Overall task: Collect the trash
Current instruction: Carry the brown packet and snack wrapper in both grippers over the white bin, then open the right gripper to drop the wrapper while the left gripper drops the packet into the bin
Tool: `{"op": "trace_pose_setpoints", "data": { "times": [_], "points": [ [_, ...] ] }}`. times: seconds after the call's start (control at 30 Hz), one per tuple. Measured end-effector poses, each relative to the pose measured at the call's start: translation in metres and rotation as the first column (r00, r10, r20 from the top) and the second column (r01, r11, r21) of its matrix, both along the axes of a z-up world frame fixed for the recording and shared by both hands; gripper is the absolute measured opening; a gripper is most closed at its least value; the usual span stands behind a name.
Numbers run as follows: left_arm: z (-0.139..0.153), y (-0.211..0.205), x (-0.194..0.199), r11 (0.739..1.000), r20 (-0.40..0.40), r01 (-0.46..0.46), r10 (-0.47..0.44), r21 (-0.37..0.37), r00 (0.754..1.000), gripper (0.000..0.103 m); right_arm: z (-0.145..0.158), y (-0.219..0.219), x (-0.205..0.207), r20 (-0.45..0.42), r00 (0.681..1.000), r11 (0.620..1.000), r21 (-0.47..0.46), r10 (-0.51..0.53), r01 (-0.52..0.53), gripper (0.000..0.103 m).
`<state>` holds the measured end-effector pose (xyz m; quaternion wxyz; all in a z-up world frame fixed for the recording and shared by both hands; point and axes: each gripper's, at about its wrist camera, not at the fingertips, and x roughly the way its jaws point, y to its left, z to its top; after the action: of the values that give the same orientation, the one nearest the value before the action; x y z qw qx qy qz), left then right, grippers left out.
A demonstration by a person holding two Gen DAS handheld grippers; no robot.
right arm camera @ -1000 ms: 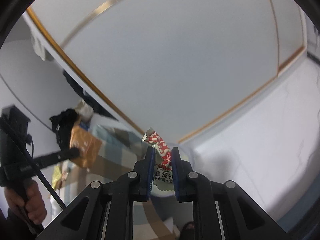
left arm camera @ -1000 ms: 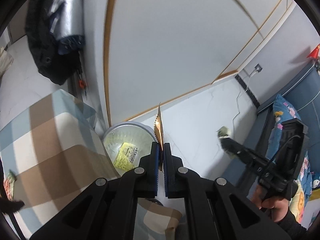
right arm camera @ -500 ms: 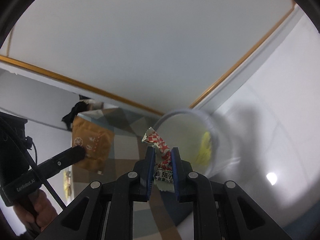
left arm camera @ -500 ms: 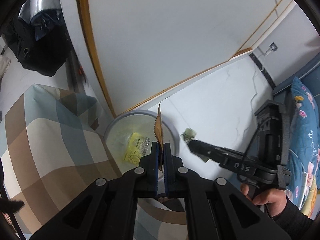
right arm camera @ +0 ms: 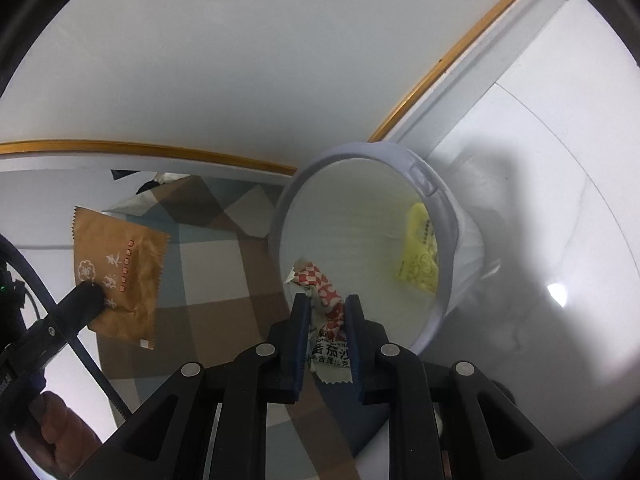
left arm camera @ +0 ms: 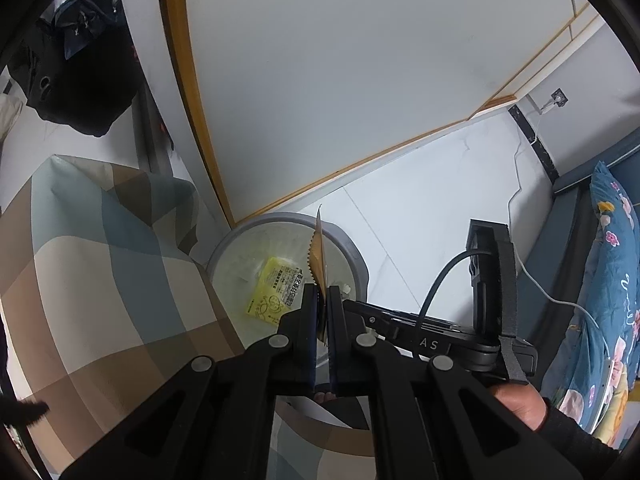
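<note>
Checked tabletop (left arm camera: 100, 280) lies at the left, with the bin (left arm camera: 352, 248) just beside its edge. Left hand-held gripper (left arm camera: 323, 312) is pressed together on a brown wrapper (left arm camera: 318, 256), held upright over the bin mouth. Inside the bin lies a yellow packet (left arm camera: 276, 292). Right hand-held gripper (right arm camera: 326, 312) is over the bin, and its jaws are opening around a red-checked sachet (right arm camera: 324, 292). Step in hand seems the drop; next, both need to let go fully above the opening.
</note>
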<state>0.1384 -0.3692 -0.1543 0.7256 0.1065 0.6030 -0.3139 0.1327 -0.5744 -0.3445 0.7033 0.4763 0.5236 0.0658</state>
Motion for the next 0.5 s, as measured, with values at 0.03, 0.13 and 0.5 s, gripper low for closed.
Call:
{"op": "trace_pose_setpoints", "data": {
  "times": [0.03,0.13,0.5],
  "points": [
    [-0.001,-0.001,0.002,1.000,-0.006,-0.004,0.004,0.003,1.000,0.001,-0.001,0.002,0.003,-0.002,1.000,1.000,-0.001,-0.005,0.005,0.021],
    [-0.004,-0.002,0.004,1.000,-0.016,-0.022,0.022,0.000,1.000,0.001,0.001,-0.002,0.001,0.009,0.999,0.999,0.023,-0.030,0.030,0.035],
    [-0.017,-0.004,0.005,0.999,-0.081,-0.025,0.028,0.036,0.996,0.001,0.024,-0.026,-0.023,0.045,0.994,0.991,-0.090,-0.096,0.100,0.038]
  ]
}}
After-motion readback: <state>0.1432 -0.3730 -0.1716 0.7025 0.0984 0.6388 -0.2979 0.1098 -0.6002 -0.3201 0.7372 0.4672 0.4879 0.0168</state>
